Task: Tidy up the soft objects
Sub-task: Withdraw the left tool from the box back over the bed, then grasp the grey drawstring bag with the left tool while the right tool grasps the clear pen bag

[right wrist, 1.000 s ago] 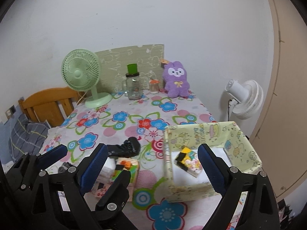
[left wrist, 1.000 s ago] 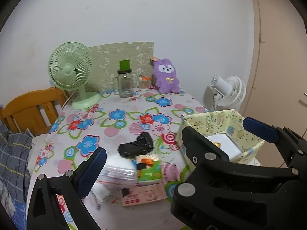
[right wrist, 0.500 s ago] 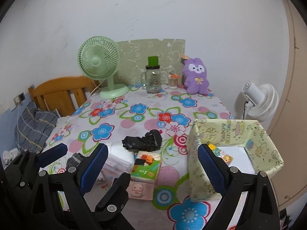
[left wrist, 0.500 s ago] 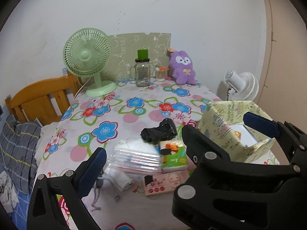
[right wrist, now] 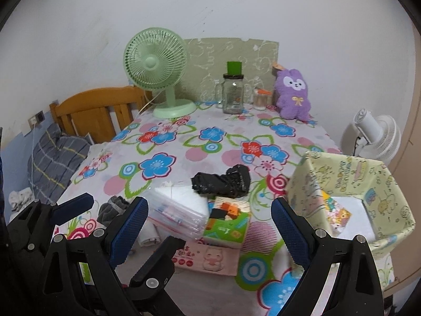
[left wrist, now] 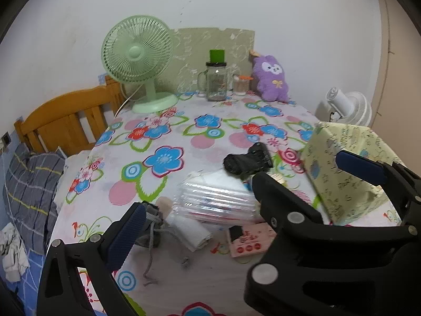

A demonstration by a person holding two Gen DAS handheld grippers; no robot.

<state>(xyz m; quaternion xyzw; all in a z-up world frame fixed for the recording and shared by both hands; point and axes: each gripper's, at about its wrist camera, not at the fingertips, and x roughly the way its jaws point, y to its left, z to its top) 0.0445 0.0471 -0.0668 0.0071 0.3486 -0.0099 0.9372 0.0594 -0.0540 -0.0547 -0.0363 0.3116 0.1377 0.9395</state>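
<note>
right wrist: both hand-held grippers [right wrist: 208,222] gape empty; tissue packs [right wrist: 175,208] beside bin [right wrist: 350,163].

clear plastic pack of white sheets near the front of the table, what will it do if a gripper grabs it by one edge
The clear plastic pack would probably sag, since its wrap looks thin and crinkled. The glossy film may slip between the pads. It lies against the green tissue pack, so dragging it could nudge that too.

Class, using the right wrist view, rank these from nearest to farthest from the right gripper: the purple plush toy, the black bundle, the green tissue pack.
From the right gripper:
1. Green tissue pack, just ahead between the fingers.
2. Black bundle, mid-table.
3. Purple plush toy, back right by the wall.
</note>
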